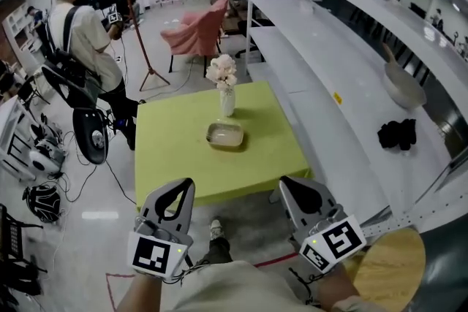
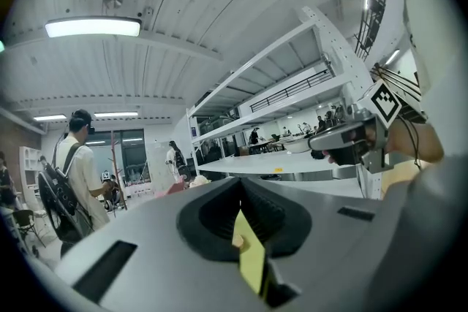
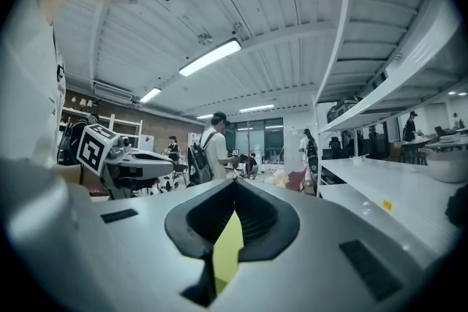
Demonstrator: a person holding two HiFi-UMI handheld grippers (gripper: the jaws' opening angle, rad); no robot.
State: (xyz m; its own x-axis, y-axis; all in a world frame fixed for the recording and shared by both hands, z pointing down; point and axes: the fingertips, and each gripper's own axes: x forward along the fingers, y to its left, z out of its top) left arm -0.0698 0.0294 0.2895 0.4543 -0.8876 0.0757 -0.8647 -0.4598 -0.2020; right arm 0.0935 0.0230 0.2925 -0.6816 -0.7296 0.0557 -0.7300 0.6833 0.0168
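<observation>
**Both jaws closed and empty, short of the dish**

My left gripper (image 1: 181,188) and my right gripper (image 1: 290,186) hang side by side just short of the near edge of the yellow-green table (image 1: 168,150), apart from each other. In each gripper view my jaws are pressed together with nothing between them; only a thin sliver of the table's colour shows through the seam. The dish (image 1: 224,134), shallow and pale, lies on the table ahead of me, roughly midway between the lines of my two grippers and well clear of both sets of tips. Just behind it stands a white vase (image 1: 227,101) of pale flowers, upright. A white shelf (image 1: 329,120) runs along my right side; a black cloth (image 1: 397,134) lies on it, well apart from my right gripper.
</observation>
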